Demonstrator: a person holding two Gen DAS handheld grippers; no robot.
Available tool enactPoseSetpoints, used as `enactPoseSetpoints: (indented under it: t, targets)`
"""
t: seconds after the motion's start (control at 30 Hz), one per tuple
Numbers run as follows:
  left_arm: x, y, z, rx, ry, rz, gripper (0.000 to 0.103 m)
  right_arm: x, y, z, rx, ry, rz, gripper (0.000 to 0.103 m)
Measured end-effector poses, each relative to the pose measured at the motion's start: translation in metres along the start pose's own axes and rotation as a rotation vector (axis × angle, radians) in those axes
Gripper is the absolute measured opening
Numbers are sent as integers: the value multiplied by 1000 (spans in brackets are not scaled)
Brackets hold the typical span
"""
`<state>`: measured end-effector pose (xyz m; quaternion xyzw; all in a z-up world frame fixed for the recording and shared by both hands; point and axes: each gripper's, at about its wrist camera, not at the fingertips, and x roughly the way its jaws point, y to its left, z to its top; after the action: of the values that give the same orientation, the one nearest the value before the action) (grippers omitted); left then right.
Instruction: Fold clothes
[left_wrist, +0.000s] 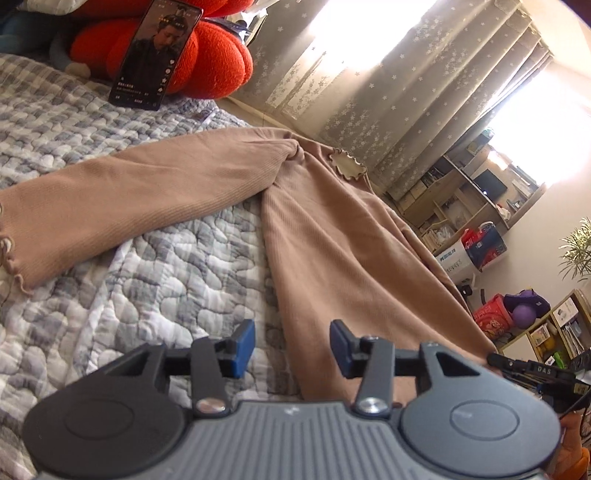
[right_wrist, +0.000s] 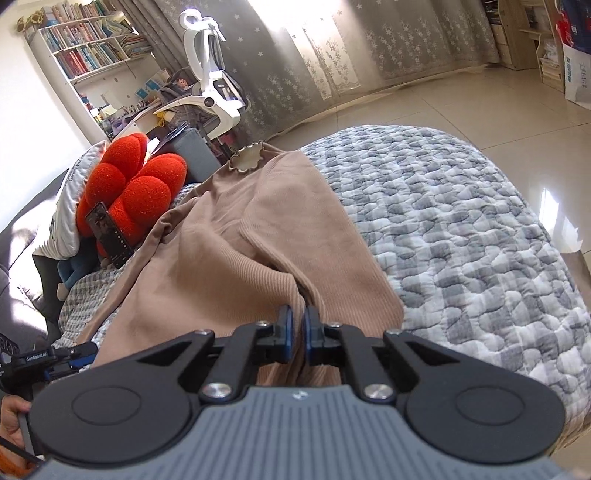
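Observation:
A tan ribbed sweater (left_wrist: 332, 236) lies on a grey-and-white quilt (left_wrist: 147, 288), its frilled collar (left_wrist: 347, 166) at the far end. One long sleeve (left_wrist: 147, 184) stretches out to the left across the quilt. My left gripper (left_wrist: 292, 345) is open just above the sweater's near left edge, nothing between its blue pads (left_wrist: 243, 347). In the right wrist view the other sleeve (right_wrist: 314, 229) is laid over the sweater (right_wrist: 221, 258). My right gripper (right_wrist: 297, 325) is shut on a raised fold of the sweater's fabric near the hem.
A phone (left_wrist: 155, 55) leans against a red knotted cushion (left_wrist: 214, 59) at the head of the bed. The quilt (right_wrist: 461, 221) reaches out to the right, its edge dropping to a tiled floor (right_wrist: 443, 107). Curtains, shelves and a white chair (right_wrist: 210, 74) stand beyond.

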<state>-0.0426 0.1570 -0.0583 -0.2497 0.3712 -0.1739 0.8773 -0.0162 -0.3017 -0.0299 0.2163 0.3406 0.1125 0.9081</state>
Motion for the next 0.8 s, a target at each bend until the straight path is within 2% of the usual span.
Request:
enactPoseSetpoints:
  t: [0.13, 0.33, 0.47, 0.53, 0.57, 0.6, 0.63, 0.7, 0.8]
  targets:
    - [3, 2, -2, -37, -18, -39, 53, 11, -17, 17, 43, -18, -47, 7]
    - [12, -2, -4, -88, 6, -119, 52, 35, -33, 33, 81, -9, -101, 7]
    - [23, -9, -7, -124, 29, -204, 52, 46, -38, 30, 93, 11, -109, 7]
    - [32, -15, -9, -122, 51, -220, 52, 45, -38, 26, 82, 13, -107, 7]
    - [36, -18, -10, -117, 62, -223, 49, 45, -38, 26, 80, 13, -104, 7]
    - [40, -21, -12, -112, 74, -226, 37, 44, -38, 25, 79, 12, -102, 7]
    - [45, -25, -13, -107, 86, -229, 8, 43, -39, 25, 79, 12, -99, 7]
    - [46, -33, -14, -82, 83, -200, 6, 39, -39, 25, 80, 13, -91, 7]
    - [28, -43, -8, -46, 31, -154, 6, 28, -35, 26, 63, 12, -78, 7]
